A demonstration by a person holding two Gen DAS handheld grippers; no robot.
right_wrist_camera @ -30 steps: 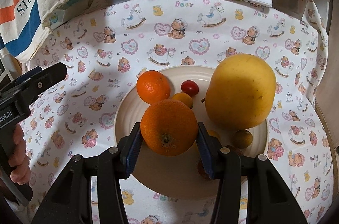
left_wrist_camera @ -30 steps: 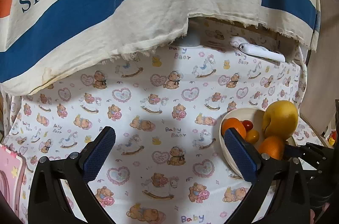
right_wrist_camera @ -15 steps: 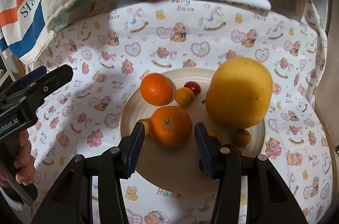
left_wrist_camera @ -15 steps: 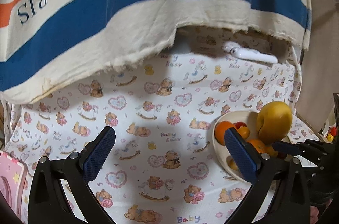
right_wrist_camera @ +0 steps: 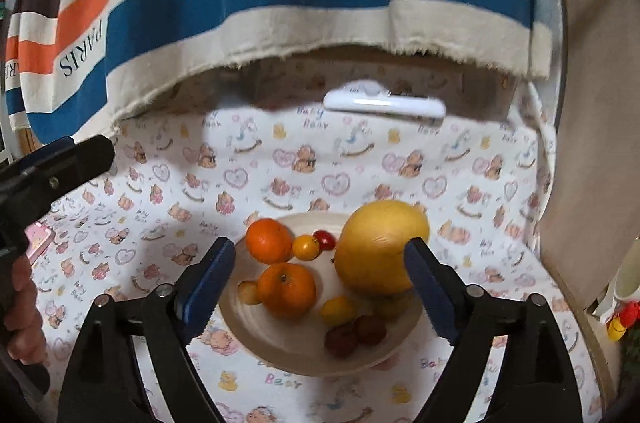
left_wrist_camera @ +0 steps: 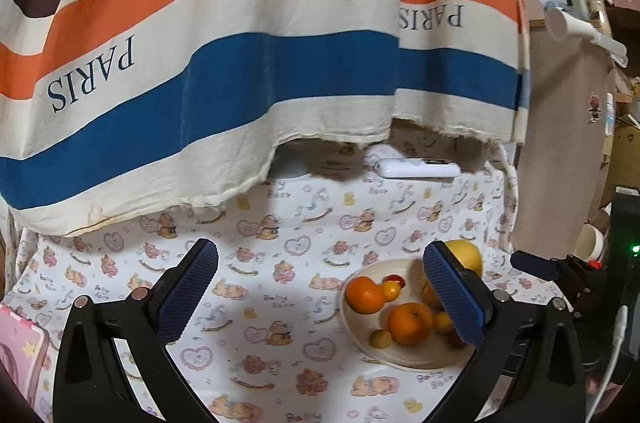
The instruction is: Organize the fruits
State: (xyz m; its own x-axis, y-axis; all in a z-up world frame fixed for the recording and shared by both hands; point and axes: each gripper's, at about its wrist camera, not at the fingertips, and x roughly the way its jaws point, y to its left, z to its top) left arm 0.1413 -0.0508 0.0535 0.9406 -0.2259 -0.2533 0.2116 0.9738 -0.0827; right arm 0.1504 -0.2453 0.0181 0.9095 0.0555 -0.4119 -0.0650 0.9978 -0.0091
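Note:
A cream plate (right_wrist_camera: 280,351) on the bear-print cloth holds two oranges (right_wrist_camera: 286,289) (right_wrist_camera: 269,240), a big yellow grapefruit (right_wrist_camera: 380,247), small yellow, red and dark fruits. My right gripper (right_wrist_camera: 318,287) is open and empty, raised above the plate's near side. My left gripper (left_wrist_camera: 320,293) is open and empty over the cloth; the plate (left_wrist_camera: 360,343) lies behind its right finger (left_wrist_camera: 454,297). The right gripper's tip (left_wrist_camera: 536,265) shows at the right edge of the left wrist view.
A striped "PARIS" cloth (left_wrist_camera: 240,63) hangs over the back of the table. A white remote (right_wrist_camera: 384,105) lies at the far edge beneath it. A pink object (left_wrist_camera: 16,351) sits at the left. A beige panel (left_wrist_camera: 560,143) stands at the right.
My right gripper let go of the orange onto the plate, opened wide and pulled back and up. My left gripper also rose and drew back.

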